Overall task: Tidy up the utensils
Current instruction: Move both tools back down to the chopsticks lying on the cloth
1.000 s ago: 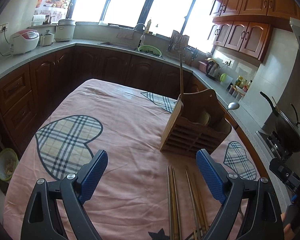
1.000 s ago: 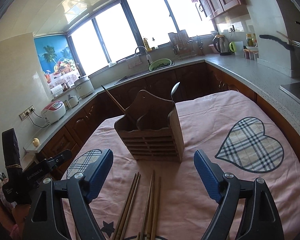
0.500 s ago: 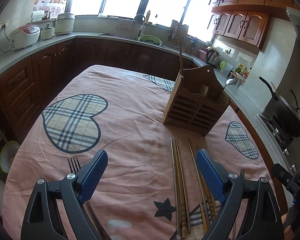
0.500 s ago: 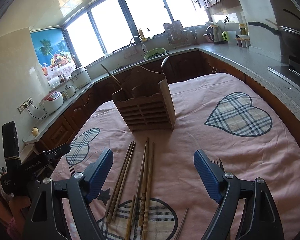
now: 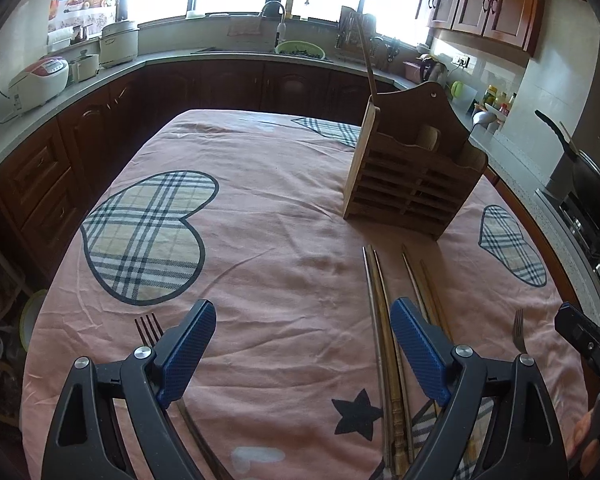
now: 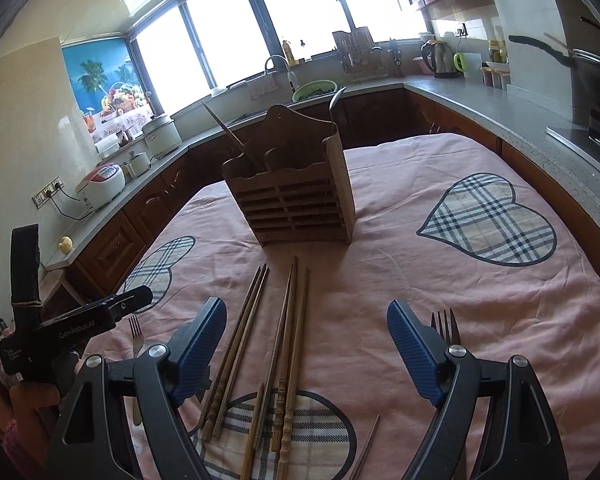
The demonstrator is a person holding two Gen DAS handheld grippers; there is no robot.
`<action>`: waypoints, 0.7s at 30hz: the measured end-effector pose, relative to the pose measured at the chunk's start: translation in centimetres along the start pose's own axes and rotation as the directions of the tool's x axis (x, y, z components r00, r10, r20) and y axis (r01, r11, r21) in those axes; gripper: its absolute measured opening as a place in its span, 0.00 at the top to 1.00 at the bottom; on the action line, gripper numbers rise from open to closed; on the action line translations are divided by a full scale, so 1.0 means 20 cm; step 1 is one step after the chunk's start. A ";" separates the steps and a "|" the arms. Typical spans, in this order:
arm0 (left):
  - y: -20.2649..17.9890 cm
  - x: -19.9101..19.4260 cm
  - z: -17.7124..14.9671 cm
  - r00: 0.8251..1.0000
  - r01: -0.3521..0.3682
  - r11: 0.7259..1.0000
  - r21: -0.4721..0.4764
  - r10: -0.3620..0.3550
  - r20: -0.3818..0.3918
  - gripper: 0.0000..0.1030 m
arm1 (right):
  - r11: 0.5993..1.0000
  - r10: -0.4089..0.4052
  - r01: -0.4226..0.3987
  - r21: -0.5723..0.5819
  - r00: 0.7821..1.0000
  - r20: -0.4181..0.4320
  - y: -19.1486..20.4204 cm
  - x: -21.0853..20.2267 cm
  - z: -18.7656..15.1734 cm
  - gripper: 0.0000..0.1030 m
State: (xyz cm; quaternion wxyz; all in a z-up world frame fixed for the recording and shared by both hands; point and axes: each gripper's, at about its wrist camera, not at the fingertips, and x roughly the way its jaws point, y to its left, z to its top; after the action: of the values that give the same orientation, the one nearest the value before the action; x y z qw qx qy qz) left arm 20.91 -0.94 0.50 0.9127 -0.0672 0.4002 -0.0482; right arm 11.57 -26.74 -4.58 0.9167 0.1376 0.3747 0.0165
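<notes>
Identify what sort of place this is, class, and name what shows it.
Most likely a home kitchen: a sink under big windows, a rice cooker on the counter, and a wok on the stove.

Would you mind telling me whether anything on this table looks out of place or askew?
Yes: the chopsticks lie loose on the tablecloth in front of the wooden holder rather than in it. One short stick lies apart at an angle, and forks sit off to either side. The holder stands upright, and nothing looks spilled or damaged.
</notes>
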 end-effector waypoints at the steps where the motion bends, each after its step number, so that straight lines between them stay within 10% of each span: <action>1: -0.01 0.02 0.01 1.000 -0.006 1.000 0.009 0.006 -0.013 0.15 | 1.000 0.000 0.000 -0.003 1.000 -0.009 0.00 0.02 0.00 0.20; 10: -0.06 0.32 0.13 0.994 -0.023 0.998 0.058 0.029 -0.103 0.22 | 1.000 -0.004 0.003 -0.007 0.993 -0.117 -0.04 0.29 0.03 0.50; 21: -0.26 0.70 0.18 0.978 -0.041 0.980 0.192 0.079 -0.194 0.35 | 0.998 -0.020 0.027 0.050 0.990 -0.138 -0.16 0.41 0.08 0.53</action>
State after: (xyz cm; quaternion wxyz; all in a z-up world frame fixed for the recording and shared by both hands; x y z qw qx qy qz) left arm 32.82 -7.72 -6.49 0.8710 0.0362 0.4856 -0.0645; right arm 18.26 -29.00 -9.95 0.8850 0.1554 0.4388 0.0054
